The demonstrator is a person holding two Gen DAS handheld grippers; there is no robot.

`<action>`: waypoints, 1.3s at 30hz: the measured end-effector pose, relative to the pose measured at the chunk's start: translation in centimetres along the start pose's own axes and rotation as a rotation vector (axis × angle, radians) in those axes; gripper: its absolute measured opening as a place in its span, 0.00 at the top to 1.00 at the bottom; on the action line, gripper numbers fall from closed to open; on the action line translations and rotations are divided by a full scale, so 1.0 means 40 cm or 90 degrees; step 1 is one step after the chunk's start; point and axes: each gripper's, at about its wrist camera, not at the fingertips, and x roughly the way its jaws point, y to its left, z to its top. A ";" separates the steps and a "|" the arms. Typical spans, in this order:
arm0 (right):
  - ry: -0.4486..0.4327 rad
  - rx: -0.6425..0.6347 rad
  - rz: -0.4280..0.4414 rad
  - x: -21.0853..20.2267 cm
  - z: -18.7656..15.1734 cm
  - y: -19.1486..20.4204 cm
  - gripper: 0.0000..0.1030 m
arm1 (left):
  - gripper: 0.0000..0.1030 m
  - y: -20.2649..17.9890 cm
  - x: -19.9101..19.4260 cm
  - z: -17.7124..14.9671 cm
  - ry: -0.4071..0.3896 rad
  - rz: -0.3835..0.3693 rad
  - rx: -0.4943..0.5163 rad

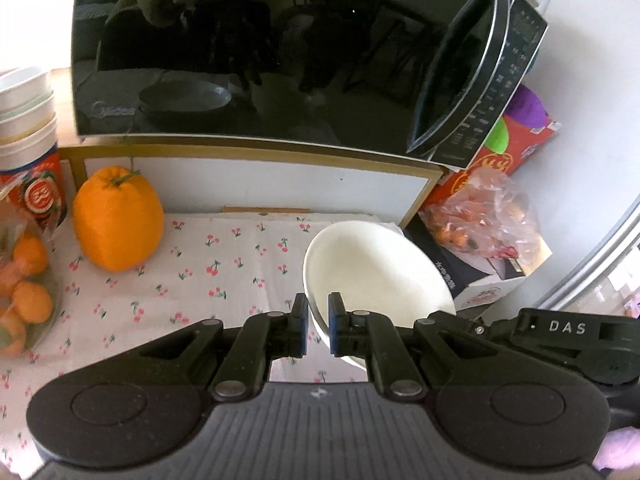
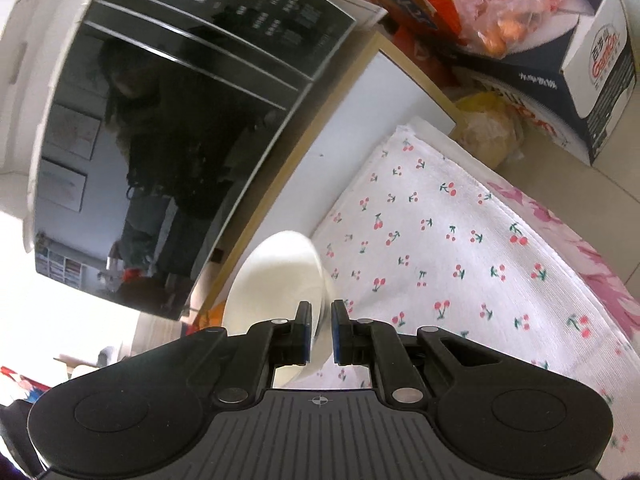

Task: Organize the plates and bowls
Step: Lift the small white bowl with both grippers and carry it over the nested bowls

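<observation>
A white bowl (image 1: 376,272) hangs tilted above the cherry-print cloth (image 1: 192,280), in front of the black microwave (image 1: 260,52). My left gripper (image 1: 318,312) is shut on the bowl's near left rim. In the left wrist view the black body of my right gripper (image 1: 568,336) reaches in at the bowl's right side, its fingertips hidden. In the right wrist view my right gripper (image 2: 321,314) is shut on the rim of a white bowl (image 2: 276,280) that leans left toward the microwave (image 2: 168,140). A stack of pale bowls (image 1: 24,112) stands at the far left.
A large orange fruit (image 1: 118,220) and a bag of small oranges (image 1: 20,292) sit left on the cloth. Boxes and a plastic bag of fruit (image 1: 488,216) crowd the right side by the wall. A white panel with a wooden frame (image 1: 280,184) runs under the microwave.
</observation>
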 end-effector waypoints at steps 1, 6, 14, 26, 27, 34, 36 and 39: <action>-0.001 -0.003 -0.002 -0.011 -0.006 0.006 0.89 | 0.92 0.004 -0.011 -0.004 0.001 -0.004 -0.006; -0.003 -0.015 -0.008 -0.061 -0.038 0.033 0.89 | 0.92 0.012 -0.061 -0.027 0.006 -0.016 -0.027; 0.006 -0.029 -0.025 -0.142 -0.117 0.050 0.89 | 0.92 -0.003 -0.151 -0.093 0.016 -0.018 -0.020; 0.002 -0.051 -0.030 -0.260 -0.205 0.055 0.89 | 0.91 -0.014 -0.241 -0.184 0.022 -0.042 -0.032; 0.003 -0.052 -0.033 -0.265 -0.214 0.051 0.89 | 0.91 -0.015 -0.249 -0.194 0.022 -0.043 -0.030; 0.014 -0.050 -0.048 -0.301 -0.273 0.012 0.89 | 0.91 -0.014 -0.281 -0.269 0.020 -0.060 -0.026; 0.013 -0.052 -0.050 -0.311 -0.286 0.002 0.89 | 0.91 -0.013 -0.284 -0.285 0.017 -0.066 -0.026; 0.008 -0.061 -0.060 -0.321 -0.306 -0.011 0.89 | 0.91 -0.009 -0.281 -0.315 0.016 -0.077 -0.033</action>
